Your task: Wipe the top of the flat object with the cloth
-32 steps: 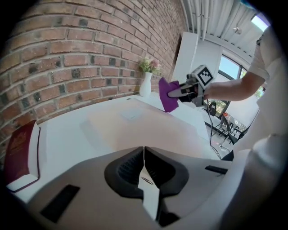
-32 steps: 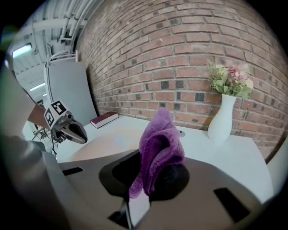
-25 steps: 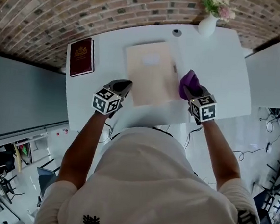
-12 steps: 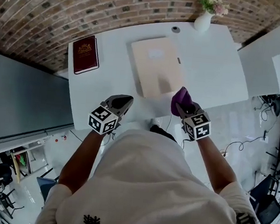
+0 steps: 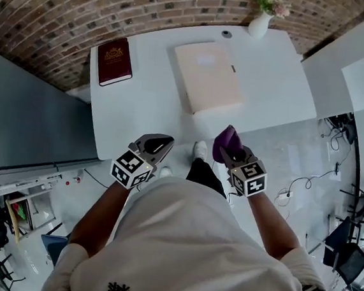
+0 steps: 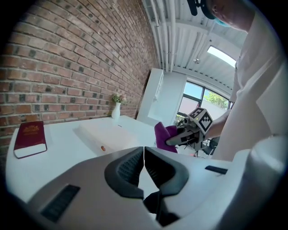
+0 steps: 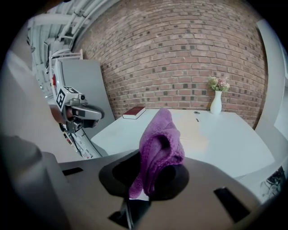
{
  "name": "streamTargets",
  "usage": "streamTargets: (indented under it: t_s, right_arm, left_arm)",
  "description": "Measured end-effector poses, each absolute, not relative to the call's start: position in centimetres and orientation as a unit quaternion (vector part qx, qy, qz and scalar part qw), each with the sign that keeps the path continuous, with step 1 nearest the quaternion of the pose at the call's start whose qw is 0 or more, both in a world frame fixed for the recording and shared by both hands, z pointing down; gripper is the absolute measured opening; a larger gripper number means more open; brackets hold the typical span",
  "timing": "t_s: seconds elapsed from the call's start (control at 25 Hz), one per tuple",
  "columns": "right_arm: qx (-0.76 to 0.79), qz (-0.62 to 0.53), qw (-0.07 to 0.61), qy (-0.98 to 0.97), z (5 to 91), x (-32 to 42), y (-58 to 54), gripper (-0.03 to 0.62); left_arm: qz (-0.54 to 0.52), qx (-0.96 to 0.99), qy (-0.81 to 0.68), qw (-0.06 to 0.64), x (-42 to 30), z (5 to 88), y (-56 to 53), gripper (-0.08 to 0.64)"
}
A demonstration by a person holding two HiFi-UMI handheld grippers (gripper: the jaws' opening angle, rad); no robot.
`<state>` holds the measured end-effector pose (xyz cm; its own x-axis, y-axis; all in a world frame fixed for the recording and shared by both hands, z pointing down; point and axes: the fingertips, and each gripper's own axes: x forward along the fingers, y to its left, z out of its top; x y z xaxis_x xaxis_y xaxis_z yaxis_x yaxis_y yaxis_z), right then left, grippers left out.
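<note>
The right gripper [image 7: 150,182] pinches a purple cloth [image 7: 158,141] by its lower folds; it looks soft, light and floppy. The left gripper [image 6: 143,164] is closed on nothing. The flat object [image 5: 208,76] – cream, seemingly stiff – lies well ahead on the white table [image 5: 140,112].

Book [image 5: 115,62] lies left of flat object [image 5: 208,76], vase [image 5: 259,26] behind.

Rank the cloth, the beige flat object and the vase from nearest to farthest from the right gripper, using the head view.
1. Purple cloth, held in the right gripper's claw.
2. Beige flat object, ahead, slightly left.
3. Vase, farthest, at the back.
</note>
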<state>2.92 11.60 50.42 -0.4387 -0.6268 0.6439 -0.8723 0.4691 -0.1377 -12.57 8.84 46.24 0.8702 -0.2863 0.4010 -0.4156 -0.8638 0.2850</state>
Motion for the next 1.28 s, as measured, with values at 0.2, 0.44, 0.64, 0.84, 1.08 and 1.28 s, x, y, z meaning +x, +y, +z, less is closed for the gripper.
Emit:
streamTargets:
  t_s: [0.2,0.44,0.64,0.84,1.08,1.28]
  right_arm:
    - [0.458,0.218,0.267,-0.819,49.7,0.6,14.9,0.077]
    - [0.462,0.206,0.26,-0.823,48.4,-1.1,15.5,0.077]
    - [0.456,0.195,0.264,-0.827,47.7,-2.6,16.0,0.077]
    - [0.451,0.188,0.269,-0.83,47.7,-3.7,16.3,0.075]
    - [0.441,0.181,0.277,-0.834,47.5,-4.7,16.8,0.075]
    - [0.44,0.177,0.279,-0.835,47.2,-5.1,17.3,0.075]
  left_arm:
    - [0.174,0.95,-0.181,0.188,-14.2,45.8,11.7,0.026]
    - [0.168,0.953,-0.176,0.178,-15.5,44.5,12.5,0.025]
    - [0.163,0.954,-0.18,0.175,-16.7,44.4,12.9,0.025]
    - [0.163,0.953,-0.185,0.176,-18.1,44.8,13.2,0.025]
    - [0.164,0.951,-0.195,0.178,-19.3,45.0,13.6,0.025]
    - [0.162,0.95,-0.198,0.178,-19.7,45.1,14.1,0.025]
